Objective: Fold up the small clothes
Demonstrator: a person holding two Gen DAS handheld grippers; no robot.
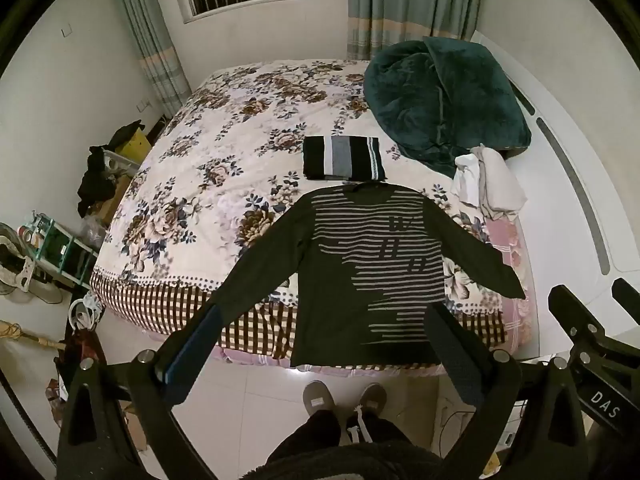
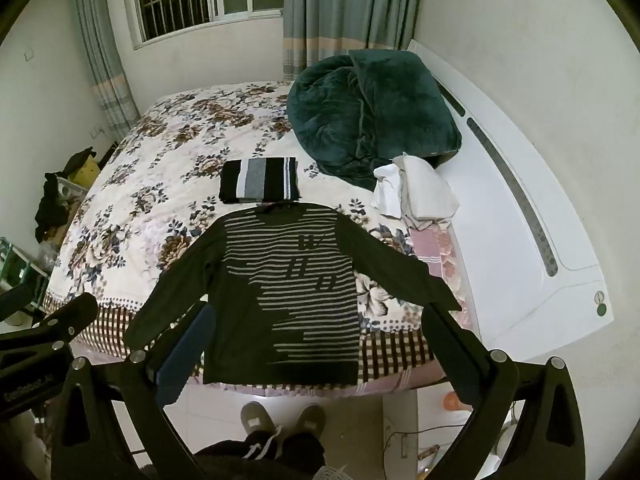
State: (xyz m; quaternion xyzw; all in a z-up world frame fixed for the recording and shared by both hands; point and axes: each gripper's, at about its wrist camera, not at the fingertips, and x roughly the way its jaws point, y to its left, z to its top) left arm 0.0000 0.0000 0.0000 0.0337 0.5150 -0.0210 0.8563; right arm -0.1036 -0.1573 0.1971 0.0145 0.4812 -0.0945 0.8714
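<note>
- A dark long-sleeved sweater (image 1: 360, 264) (image 2: 280, 292) is shown laid flat, front up, at the near edge of the bed (image 1: 224, 168) (image 2: 132, 216); both sleeves are spread outward, the knit chest is crossed by pale horizontal stripes and letters, and the hem reaches the bed's edge.
- A folded black, grey and white striped garment (image 1: 343, 159) (image 2: 260, 180) is seen as a neat rectangle just beyond the collar.
- A plush dark green blanket (image 1: 440, 96) (image 2: 372, 112) is heaped toward the head of the bed, with crumpled white and beige cloth (image 1: 488, 180) (image 2: 416, 192) just beside it.
- The bed is covered by a quilted floral sheet with a checked border.
- The left gripper (image 1: 324, 352) is held above the floor before the bed, its jaws spread wide, nothing between them.
- The right gripper (image 2: 316, 354) is likewise held off the cloth, jaws spread apart and empty.
- Grey slippers (image 1: 344, 400) (image 2: 284, 420) are visible on glossy pale tiles.
</note>
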